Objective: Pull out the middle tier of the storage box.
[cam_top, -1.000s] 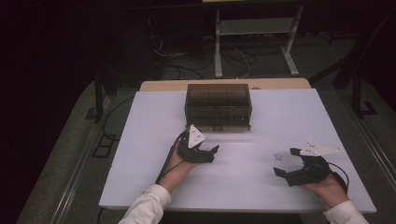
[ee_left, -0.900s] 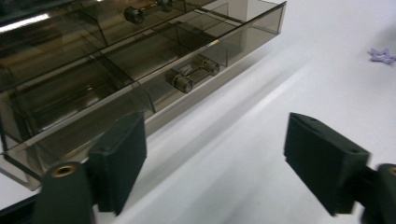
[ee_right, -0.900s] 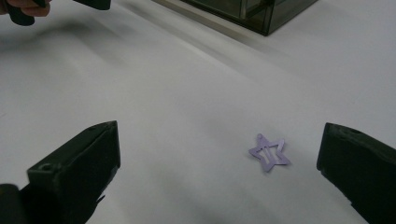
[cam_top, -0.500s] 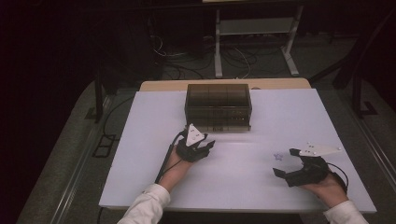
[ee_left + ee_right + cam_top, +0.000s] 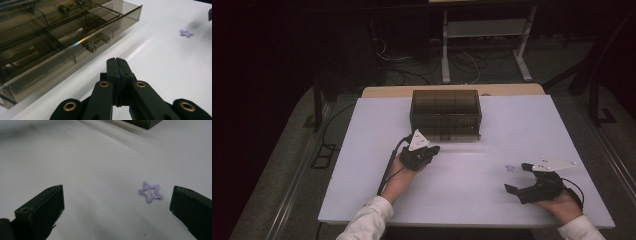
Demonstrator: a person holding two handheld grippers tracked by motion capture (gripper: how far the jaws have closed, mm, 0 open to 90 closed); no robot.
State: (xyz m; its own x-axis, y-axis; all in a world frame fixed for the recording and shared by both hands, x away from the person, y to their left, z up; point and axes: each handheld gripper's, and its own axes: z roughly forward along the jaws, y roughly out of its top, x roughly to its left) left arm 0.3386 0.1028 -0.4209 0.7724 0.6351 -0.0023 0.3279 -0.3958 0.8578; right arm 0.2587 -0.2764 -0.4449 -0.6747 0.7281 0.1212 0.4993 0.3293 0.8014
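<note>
A white bench (image 5: 472, 190) stands in a dim room, its top smooth, matte and bare apart from two things. At its far middle sits a smoked, see-through drawer box (image 5: 445, 115), whose compartments and small metal knobs (image 5: 96, 43) appear close up in the left gripper view. A small purple star-shaped hair clip (image 5: 510, 168) lies flat on the white top toward the right, well apart from the box. The left gripper (image 5: 428, 152) rests just in front of the box; its fingers (image 5: 113, 67) have just been closing and now meet, clenched on nothing. The right gripper (image 5: 518, 177) lies near the bench's near right edge with its fingers (image 5: 42, 207) spread wide and released; the clip (image 5: 150, 192) lies on the surface between them, nearer one finger, touching neither. Beyond the bench, a dark floor carries loose cables (image 5: 462, 60) and the pale legs of a frame (image 5: 484, 35). A wooden strip (image 5: 382, 91) shows behind the white top.
</note>
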